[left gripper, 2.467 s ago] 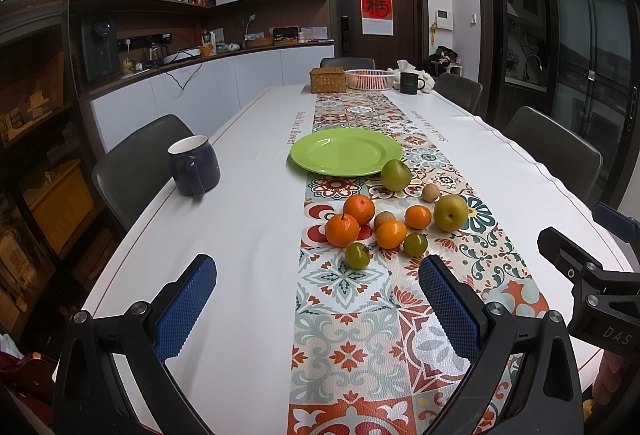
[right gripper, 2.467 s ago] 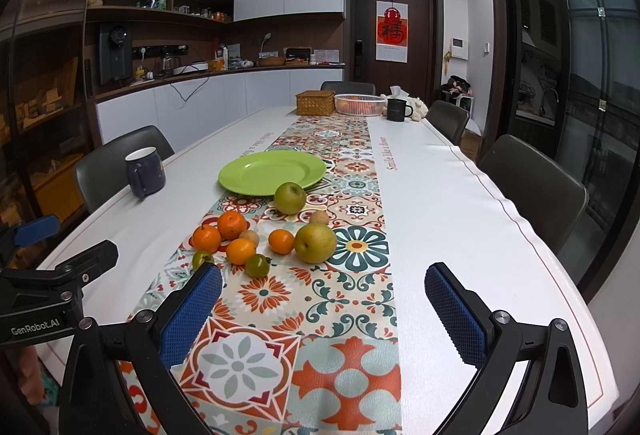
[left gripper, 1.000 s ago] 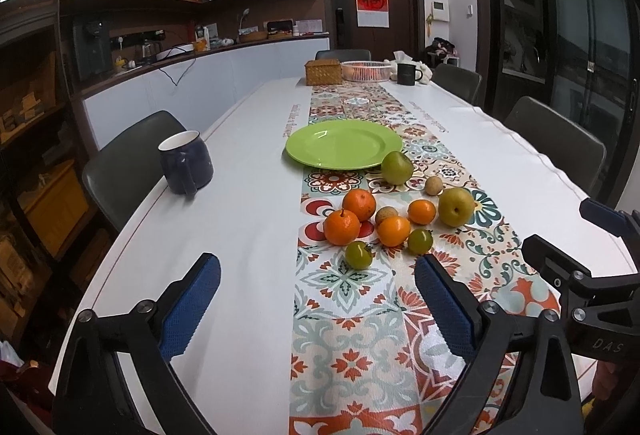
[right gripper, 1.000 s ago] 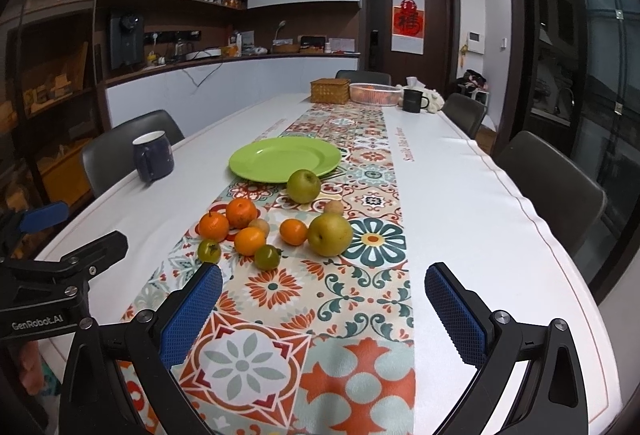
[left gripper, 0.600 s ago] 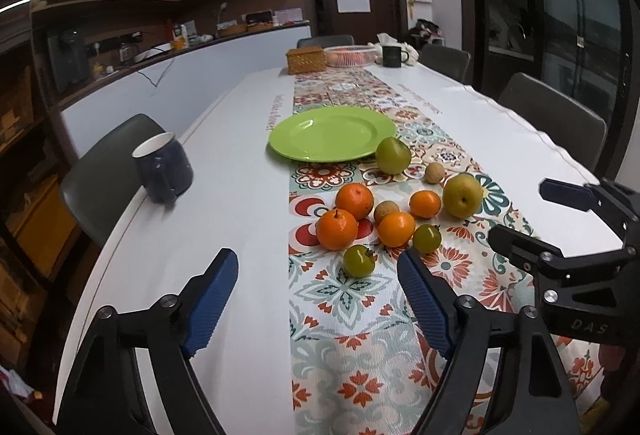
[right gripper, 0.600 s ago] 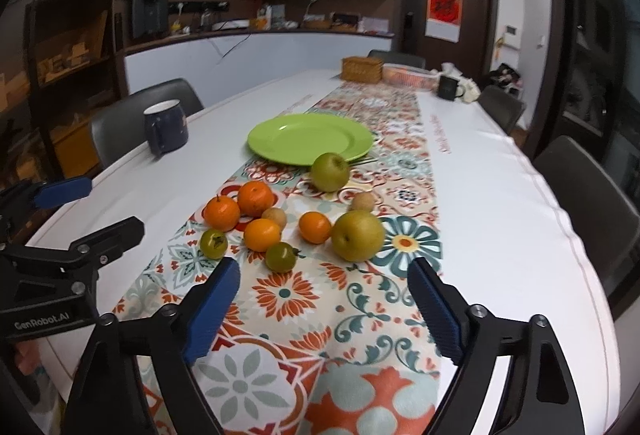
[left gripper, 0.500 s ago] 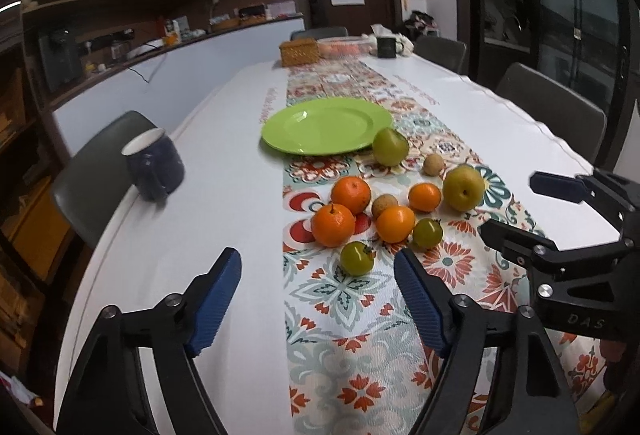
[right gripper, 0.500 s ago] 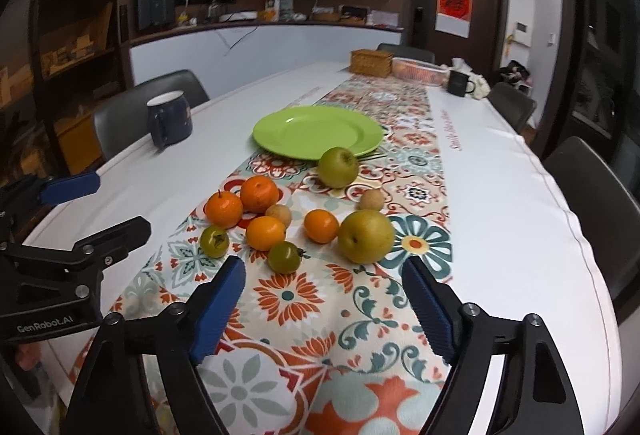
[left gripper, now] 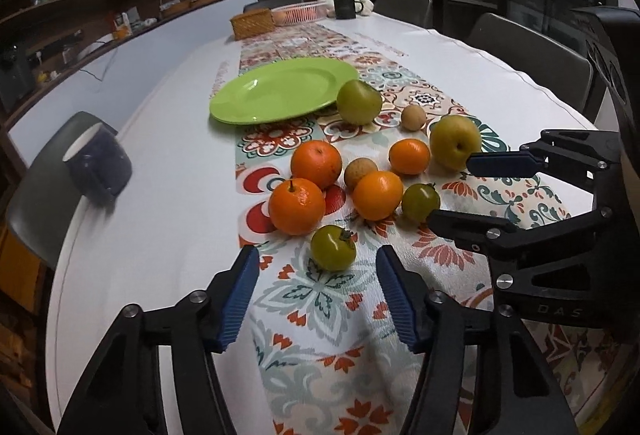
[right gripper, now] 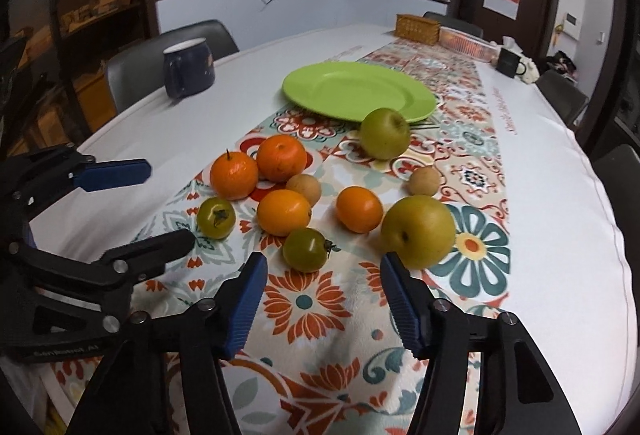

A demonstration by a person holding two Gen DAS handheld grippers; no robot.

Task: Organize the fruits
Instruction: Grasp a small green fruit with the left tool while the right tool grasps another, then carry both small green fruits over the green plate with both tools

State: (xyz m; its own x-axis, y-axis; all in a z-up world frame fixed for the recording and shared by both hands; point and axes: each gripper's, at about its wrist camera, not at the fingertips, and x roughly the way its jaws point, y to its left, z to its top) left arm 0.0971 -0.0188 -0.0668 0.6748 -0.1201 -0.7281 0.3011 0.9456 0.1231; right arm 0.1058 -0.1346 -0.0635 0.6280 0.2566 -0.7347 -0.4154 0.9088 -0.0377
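Several fruits lie on the patterned table runner (left gripper: pixel 332 319): oranges, green tomatoes, brown longans, two pears. My left gripper (left gripper: pixel 318 293) is open just short of a green tomato (left gripper: pixel 333 247), which lies ahead of its gap. My right gripper (right gripper: pixel 322 295) is open just short of another green tomato (right gripper: pixel 305 249), with a yellow-green pear (right gripper: pixel 418 231) by its right finger. An empty green plate (left gripper: pixel 282 89) lies beyond the fruit; it also shows in the right wrist view (right gripper: pixel 358 91). Each gripper shows in the other's view.
A dark blue mug (left gripper: pixel 98 165) stands on the white tablecloth at the left. A wicker box (left gripper: pixel 251 23), a pink basket and a dark mug stand at the far end. Grey chairs surround the table.
Both grippers have moved forward and down toward the fruit, and their jaws have narrowed while staying open. The fruit has not moved.
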